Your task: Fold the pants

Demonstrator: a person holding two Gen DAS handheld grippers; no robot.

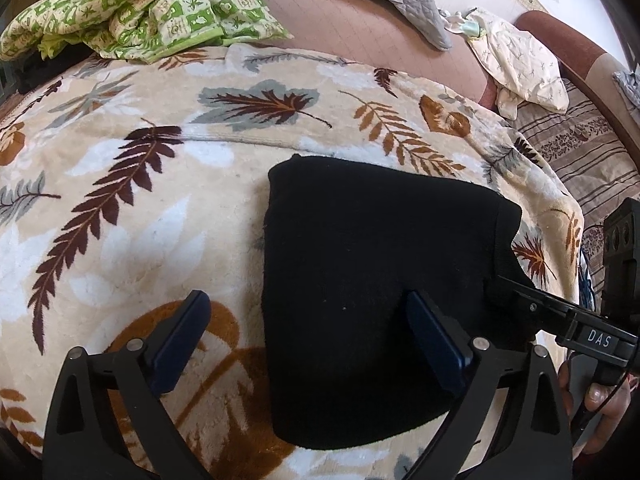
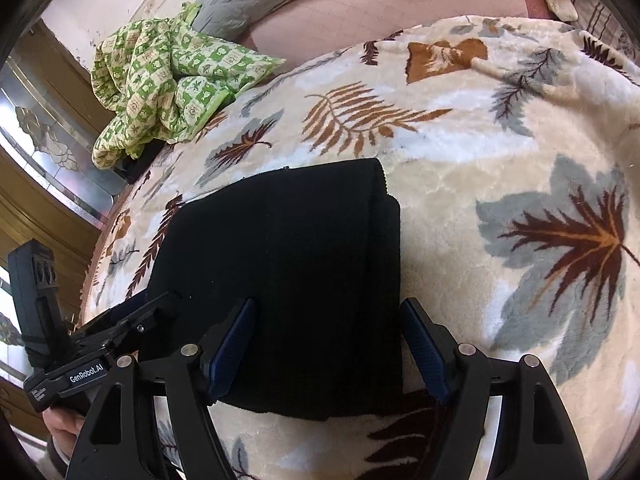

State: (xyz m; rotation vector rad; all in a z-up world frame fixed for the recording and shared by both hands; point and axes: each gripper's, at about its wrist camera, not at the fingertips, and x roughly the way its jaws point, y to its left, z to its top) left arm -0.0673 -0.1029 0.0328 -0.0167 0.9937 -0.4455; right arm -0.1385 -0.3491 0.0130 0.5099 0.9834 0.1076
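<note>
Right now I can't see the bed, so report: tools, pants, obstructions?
Left tool open, right tool open, both holding nothing. Black pants folded compact, flat on leaf blanket. Green quilt well clear.

Bright, even daylight; sharp focus; heavy fisheye edge warping.

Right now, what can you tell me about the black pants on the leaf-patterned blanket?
The black soft-knit pants lie folded into a compact, roughly rectangular bundle, flat on the cream plush blanket with brown and grey leaves. Layered edges and a ribbed band show along one side in the right wrist view. Both the left gripper and the right gripper are open, with nothing clamped. The right gripper's fingertips straddle the bundle's near edge; whether the fingers touch the fabric cannot be told.
</note>
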